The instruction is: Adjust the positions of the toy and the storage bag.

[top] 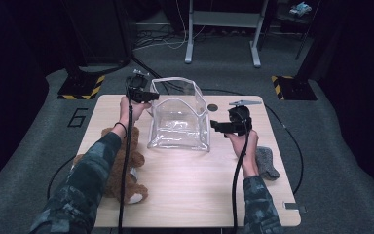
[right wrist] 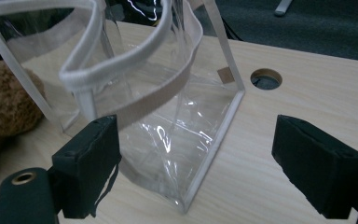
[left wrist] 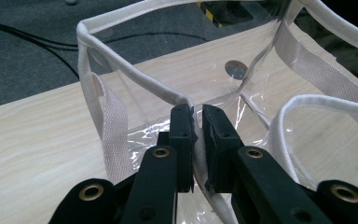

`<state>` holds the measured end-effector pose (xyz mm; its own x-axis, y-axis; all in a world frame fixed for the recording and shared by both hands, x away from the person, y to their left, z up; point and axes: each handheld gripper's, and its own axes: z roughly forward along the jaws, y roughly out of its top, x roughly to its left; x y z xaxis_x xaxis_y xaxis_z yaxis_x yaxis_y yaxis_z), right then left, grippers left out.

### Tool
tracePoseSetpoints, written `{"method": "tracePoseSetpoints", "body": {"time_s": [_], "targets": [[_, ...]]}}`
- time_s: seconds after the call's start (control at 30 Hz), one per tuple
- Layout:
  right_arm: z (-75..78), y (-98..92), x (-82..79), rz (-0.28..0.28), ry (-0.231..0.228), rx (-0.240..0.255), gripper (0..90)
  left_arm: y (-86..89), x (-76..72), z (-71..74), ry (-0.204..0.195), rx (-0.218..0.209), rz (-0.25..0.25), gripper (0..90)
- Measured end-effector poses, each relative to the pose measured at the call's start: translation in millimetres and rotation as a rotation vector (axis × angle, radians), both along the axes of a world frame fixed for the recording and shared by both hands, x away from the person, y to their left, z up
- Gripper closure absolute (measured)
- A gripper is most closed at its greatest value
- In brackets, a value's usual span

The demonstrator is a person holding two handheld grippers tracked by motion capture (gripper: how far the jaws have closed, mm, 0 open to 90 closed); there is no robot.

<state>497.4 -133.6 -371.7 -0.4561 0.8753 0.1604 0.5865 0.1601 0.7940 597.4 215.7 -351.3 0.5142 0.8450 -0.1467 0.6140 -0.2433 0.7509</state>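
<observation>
The bag [top: 179,122] is clear glossy plastic, creased and shiny, edged with white woven cloth tape. The bench [top: 195,180] is pale matt wood grain. The teddy bear [top: 126,165] is brown fuzzy plush. The fingers [left wrist: 216,140] are matt black plastic.

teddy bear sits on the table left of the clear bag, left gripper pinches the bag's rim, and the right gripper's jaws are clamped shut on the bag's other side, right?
Not quite. The right gripper has its jaws wide open, holding nothing, as the right gripper view shows. The rest stands: teddy bear left of the clear bag, left gripper pinching its rim.

Left hand-held gripper [left wrist: 198,122] clamped; right hand-held gripper [right wrist: 196,158] seemingly wide apart.
</observation>
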Motion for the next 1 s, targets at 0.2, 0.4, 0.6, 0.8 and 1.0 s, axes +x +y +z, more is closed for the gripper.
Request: {"method": "tracePoseSetpoints", "body": {"time_s": [0.2, 0.4, 0.6, 0.8, 1.0], "targets": [[15.8, 10.1, 16.9, 0.016, 0.011, 0.023, 16.0, 2.5, 0.6, 0.3, 0.005, 0.012, 0.007, 81.7], [27.8, 24.1, 28.9, 0.029, 0.014, 0.018, 24.8, 4.1, 1.2, -0.3, 0.006, 0.012, 0.012, 81.5], [27.9, 36.7, 45.2, 0.039, 0.054, 0.026, 44.9, 5.8, 1.9, -0.8, 0.007, 0.014, 0.015, 81.0], [18.3, 49.6, 52.9, 0.016, 0.074, 0.026, 68.1, 8.8, 2.2, -1.4, 0.013, 0.029, 0.030, 81.3], [17.4, 45.6, 49.1, -0.027, 0.058, -0.005, 84.1, 14.9, -0.3, -1.6, 0.029, 0.023, 0.050, 83.9]]}}
